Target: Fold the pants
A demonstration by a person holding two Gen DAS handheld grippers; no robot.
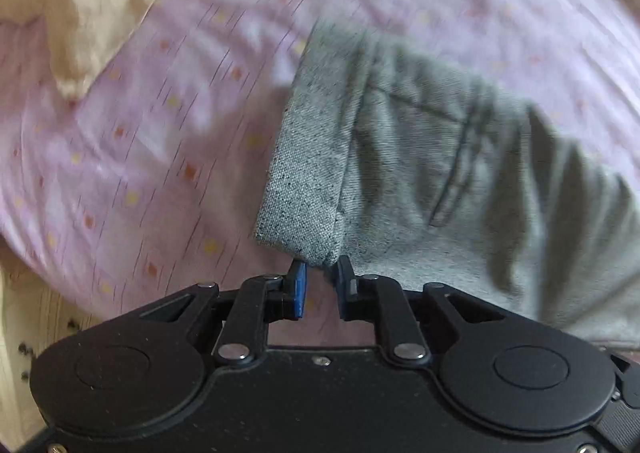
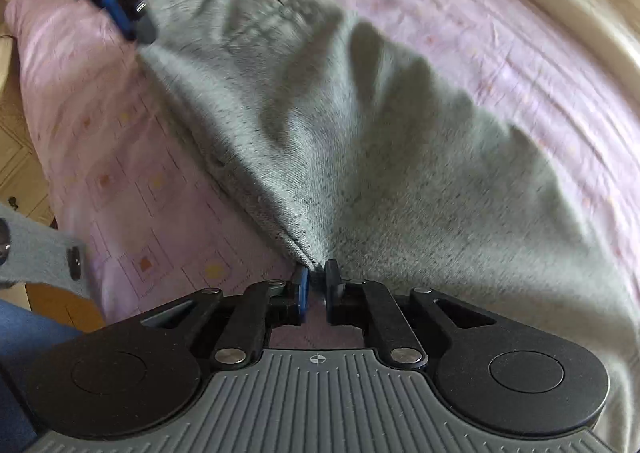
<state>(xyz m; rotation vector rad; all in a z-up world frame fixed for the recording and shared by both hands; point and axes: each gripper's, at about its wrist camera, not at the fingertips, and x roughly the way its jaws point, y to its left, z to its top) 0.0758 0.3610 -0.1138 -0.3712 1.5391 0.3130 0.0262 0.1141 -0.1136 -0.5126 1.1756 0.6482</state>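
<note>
Grey pants (image 2: 360, 141) pinched in both claws, over pink bedsheet (image 2: 132, 205)

Below me a bed (image 2: 500, 33) lies under a pink sheet (image 1: 140, 141) dotted with small orange and yellow squares. Pale wood floor (image 2: 16, 157) shows beside it, in soft daylight.

pants (image 1: 420, 157) motion-blurred, cut off right

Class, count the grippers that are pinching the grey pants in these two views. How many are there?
2. The left gripper pinches a hem corner of the pants; it also shows at the upper left of the right wrist view. The right gripper pinches another bunched edge.
</note>
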